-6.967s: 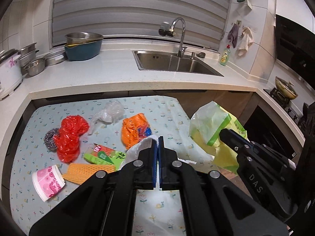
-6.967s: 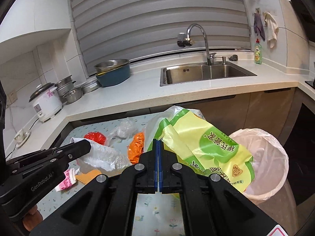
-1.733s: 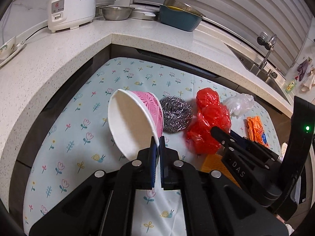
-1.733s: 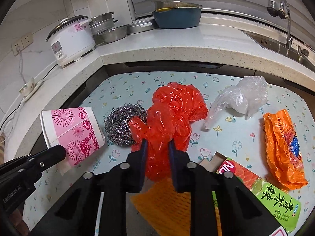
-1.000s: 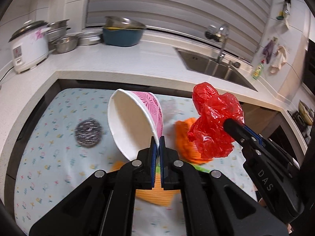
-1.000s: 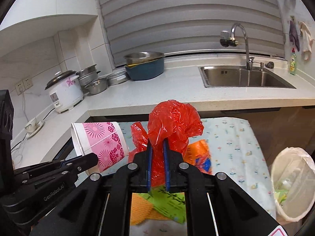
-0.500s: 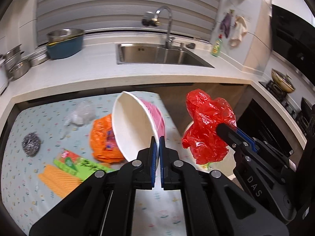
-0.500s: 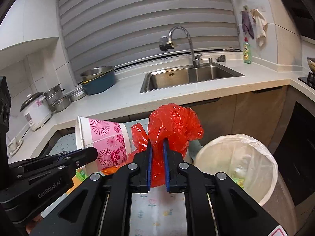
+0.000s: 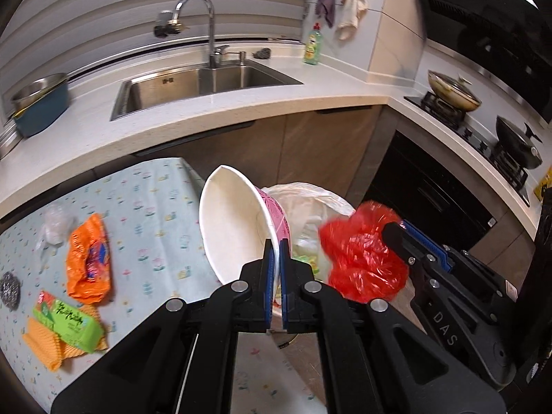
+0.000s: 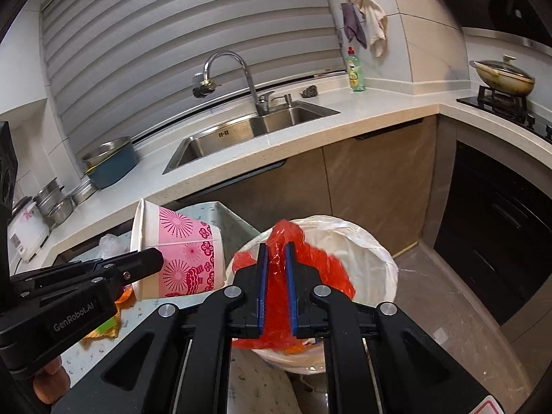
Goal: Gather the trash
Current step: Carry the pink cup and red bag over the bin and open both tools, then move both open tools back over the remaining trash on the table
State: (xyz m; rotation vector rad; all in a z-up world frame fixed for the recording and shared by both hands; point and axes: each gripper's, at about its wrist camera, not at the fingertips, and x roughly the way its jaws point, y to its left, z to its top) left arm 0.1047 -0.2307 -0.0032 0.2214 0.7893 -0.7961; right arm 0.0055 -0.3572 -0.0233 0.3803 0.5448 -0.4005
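My left gripper (image 9: 275,252) is shut on the rim of a pink-and-white paper cup (image 9: 234,224), tilted with its mouth toward the camera; the same cup (image 10: 179,248) shows in the right wrist view beside the left gripper (image 10: 151,262). My right gripper (image 10: 275,255) is shut on a crumpled red plastic bag (image 10: 276,286), hanging over a bin lined with a white bag (image 10: 372,248). In the left wrist view the red bag (image 9: 358,258) and right gripper (image 9: 393,231) sit right of the cup, with the bin (image 9: 310,203) behind.
On the flowered table cloth (image 9: 151,214) lie an orange wrapper (image 9: 89,258), a green packet (image 9: 69,321) on orange mesh, clear plastic (image 9: 55,227) and a steel scourer (image 9: 8,289). A counter with a sink (image 9: 196,82) runs behind; a stove with pans (image 9: 452,93) stands at the right.
Both grippers have swung right, away from the table, with the cup and the red bag still held. The lined bin has come under and in front of them.
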